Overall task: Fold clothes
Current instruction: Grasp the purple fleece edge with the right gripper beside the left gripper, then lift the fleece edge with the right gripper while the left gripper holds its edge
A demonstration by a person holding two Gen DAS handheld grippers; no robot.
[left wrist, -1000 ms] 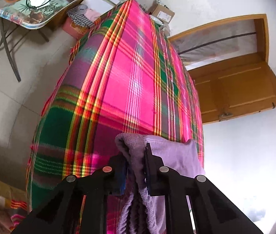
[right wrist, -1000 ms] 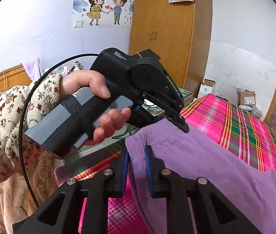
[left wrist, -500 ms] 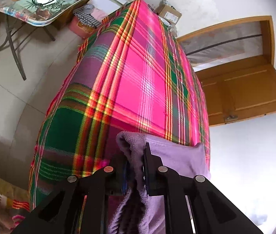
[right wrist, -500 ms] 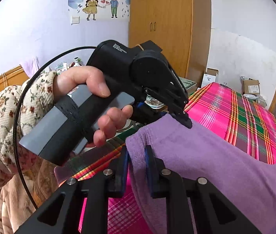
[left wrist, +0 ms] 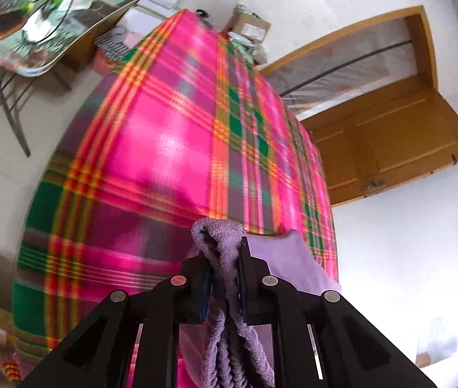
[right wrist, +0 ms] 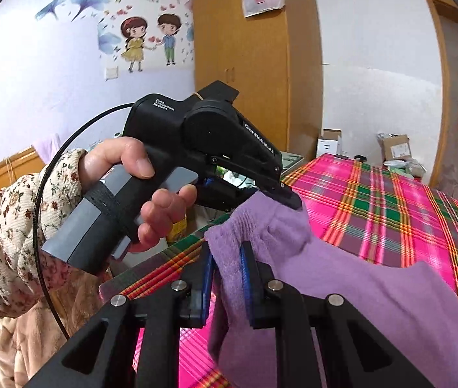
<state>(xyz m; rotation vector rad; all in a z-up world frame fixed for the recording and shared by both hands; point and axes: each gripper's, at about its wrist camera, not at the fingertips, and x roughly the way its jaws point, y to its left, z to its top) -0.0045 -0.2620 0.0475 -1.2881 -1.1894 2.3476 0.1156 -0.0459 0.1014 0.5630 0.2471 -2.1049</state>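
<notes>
Both tongs are clamped on one purple fleecy garment [right wrist: 342, 291], each gripping a bunched corner of its upper edge: the left tongs [left wrist: 224, 278] pinch a thick wad of the cloth, and the right tongs [right wrist: 227, 278] have a fold pressed between their blue pads. The garment hangs between the two grips, held up above the near edge of the bed [left wrist: 164, 148], which is covered by a pink, green and orange plaid sheet; its lower part drapes down out of view, so I cannot tell whether any of it touches the sheet. In the right wrist view the person's left hand [right wrist: 138, 190], in a floral sleeve, holds the left tool just beside the right one. As for progress, the work looks early: the piece is picked up by two corners, but no tidy fold shows, and nothing folded lies on the bed. What seems left is laying it flat on the sheet, doubling it over, and smoothing it.
</notes>
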